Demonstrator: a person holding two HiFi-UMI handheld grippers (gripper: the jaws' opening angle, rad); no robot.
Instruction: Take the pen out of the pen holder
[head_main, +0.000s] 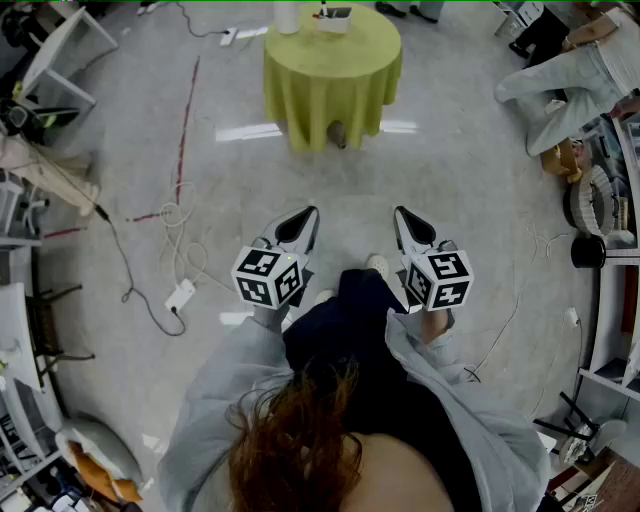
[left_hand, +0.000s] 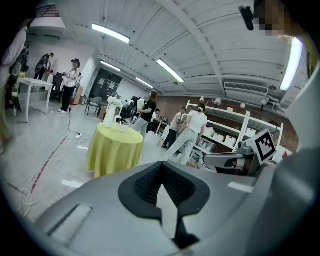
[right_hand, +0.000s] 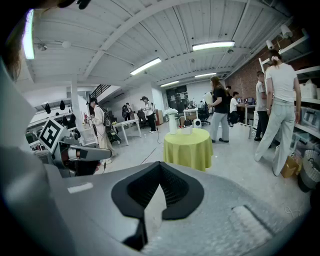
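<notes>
**Grey floor, table far off: 2 clenched claws, 1 pen waiting**

Grey floor (head_main: 450, 170) is lying under the person, who is holding the left gripper (head_main: 312, 211) and the right gripper (head_main: 399, 211) out in front, both tilting slightly down. Both are clenched tight on nothing, jaws meeting tip to tip. Off to the left, a white cable (head_main: 178, 215) and a power strip (head_main: 180, 294) are trailing across the floor, and feet could be catching there on the walk forward. Well ahead, the round table (head_main: 300, 80) is carrying the pen holder (head_main: 335, 18), with the pen (head_main: 323, 11) sticking up inside and a white roll (head_main: 287, 15) standing just beside it. Arriving with jaws shut is risking a nudge that tips the holder, and a careless reach is risking a toppled roll.
</notes>
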